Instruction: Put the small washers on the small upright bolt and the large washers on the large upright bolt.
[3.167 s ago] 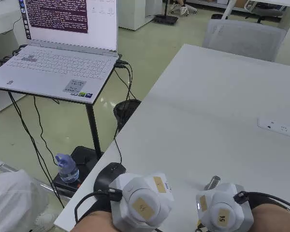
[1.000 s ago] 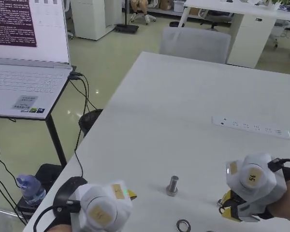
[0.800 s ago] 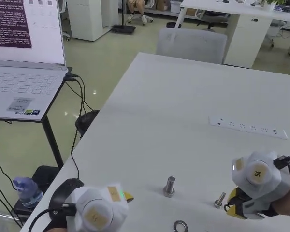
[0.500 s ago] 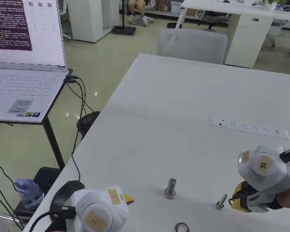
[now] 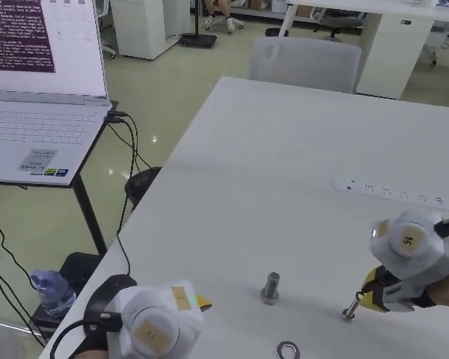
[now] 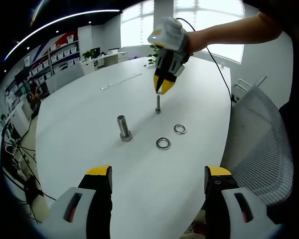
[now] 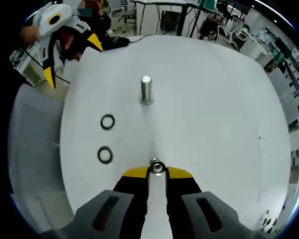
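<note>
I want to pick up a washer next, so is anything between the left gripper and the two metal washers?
Nothing visible does. Bare white table lies between the open left gripper and the two silver ring-shaped metal washers. The large steel upright bolt stands off to one side, the right gripper beyond them.

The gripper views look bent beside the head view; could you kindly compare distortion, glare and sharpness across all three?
Head view: lines straight, light soft and even, large bolt crisp. Left gripper view: fisheye bows the table edge, windows blown out white. Right gripper view: same bowing, small bolt between its jaws looks oversized.
</note>
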Motion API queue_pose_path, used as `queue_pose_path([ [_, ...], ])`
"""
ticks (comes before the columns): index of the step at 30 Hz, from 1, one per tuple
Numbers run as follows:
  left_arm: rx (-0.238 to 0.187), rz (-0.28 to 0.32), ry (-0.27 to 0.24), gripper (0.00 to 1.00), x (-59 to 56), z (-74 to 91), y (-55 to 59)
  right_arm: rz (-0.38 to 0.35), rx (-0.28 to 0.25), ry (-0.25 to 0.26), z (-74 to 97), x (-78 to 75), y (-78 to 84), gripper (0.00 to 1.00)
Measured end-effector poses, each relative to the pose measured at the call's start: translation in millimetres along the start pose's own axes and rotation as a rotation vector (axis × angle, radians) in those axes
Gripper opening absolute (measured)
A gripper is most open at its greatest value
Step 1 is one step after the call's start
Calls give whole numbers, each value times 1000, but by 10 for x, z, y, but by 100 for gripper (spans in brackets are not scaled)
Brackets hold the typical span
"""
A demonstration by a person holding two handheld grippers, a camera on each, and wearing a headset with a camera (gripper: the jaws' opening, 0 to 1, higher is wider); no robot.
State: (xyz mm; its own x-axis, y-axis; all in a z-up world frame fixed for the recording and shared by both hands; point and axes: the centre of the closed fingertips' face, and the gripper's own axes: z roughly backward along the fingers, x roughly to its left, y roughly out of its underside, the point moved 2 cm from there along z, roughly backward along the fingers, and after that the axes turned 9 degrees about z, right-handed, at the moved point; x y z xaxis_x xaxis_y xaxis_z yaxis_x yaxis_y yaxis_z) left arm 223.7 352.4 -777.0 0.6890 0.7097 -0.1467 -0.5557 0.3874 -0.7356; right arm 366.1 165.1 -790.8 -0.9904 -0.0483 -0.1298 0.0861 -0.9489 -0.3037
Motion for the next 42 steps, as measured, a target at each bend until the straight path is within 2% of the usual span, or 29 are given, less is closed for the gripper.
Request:
queue_pose_path([
  [15, 8, 6, 1, 74, 21, 0, 15, -3, 17, -27, -111, 2, 30, 13],
  [30, 14, 10, 0, 73, 0, 25, 37, 12, 49, -47, -348, 25, 100, 13],
  [42, 21, 12, 3, 72, -11, 27, 65, -4, 56, -51, -496, 57, 154, 13],
])
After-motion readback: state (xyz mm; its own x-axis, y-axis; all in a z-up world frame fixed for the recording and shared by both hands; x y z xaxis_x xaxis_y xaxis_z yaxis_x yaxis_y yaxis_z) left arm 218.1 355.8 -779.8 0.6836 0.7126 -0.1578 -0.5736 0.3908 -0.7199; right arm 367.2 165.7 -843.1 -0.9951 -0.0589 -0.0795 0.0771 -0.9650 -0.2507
